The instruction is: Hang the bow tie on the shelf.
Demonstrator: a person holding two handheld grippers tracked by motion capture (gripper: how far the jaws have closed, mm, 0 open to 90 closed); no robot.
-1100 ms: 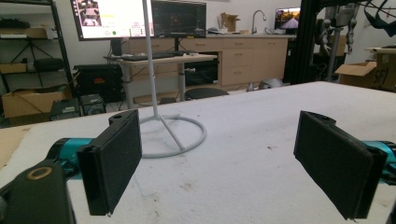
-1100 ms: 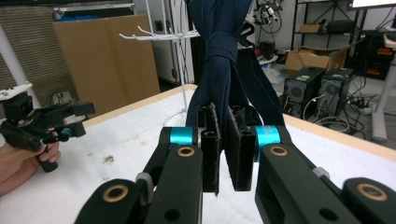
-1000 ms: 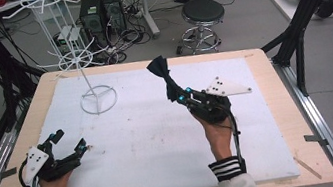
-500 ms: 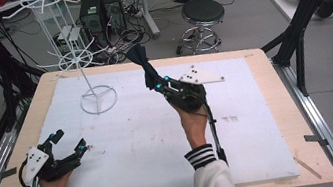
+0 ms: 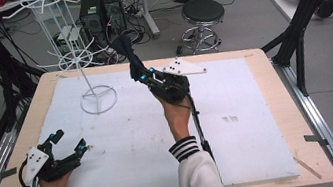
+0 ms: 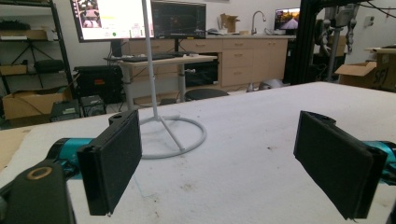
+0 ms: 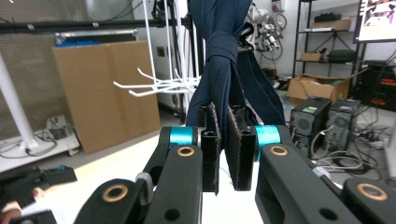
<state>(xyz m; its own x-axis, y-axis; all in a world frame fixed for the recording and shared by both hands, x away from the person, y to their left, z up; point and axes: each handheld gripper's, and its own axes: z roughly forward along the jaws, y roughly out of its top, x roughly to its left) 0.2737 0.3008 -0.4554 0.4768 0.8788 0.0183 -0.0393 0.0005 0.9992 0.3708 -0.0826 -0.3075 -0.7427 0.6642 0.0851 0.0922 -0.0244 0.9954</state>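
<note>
My right gripper (image 5: pixel 140 73) is raised over the far middle of the white board, shut on a dark navy knotted cloth (image 5: pixel 124 50) that sticks up and to the left from its jaws. In the right gripper view the cloth (image 7: pixel 219 56) rises from between the pressed pads (image 7: pixel 211 140), close to the white wire hooks (image 7: pixel 159 86) of the rack. The white wire rack (image 5: pixel 82 66) stands on its ring base (image 5: pixel 98 99) at the board's far left. My left gripper (image 5: pixel 69 140) rests at the near left, open and holding nothing, and its own view (image 6: pixel 219 154) looks toward the rack's base (image 6: pixel 173 135).
The white foam board (image 5: pixel 240 127) covers most of the wooden table (image 5: pixel 271 64). Beyond the far edge stand a black stool (image 5: pixel 202 14) and computer towers (image 5: pixel 100 10). Black frame posts (image 5: pixel 307 5) flank the table on both sides.
My right hand has carried the navy cloth left and slightly up, toward the wire rack. The left hand and its gripper have stayed where they were.
</note>
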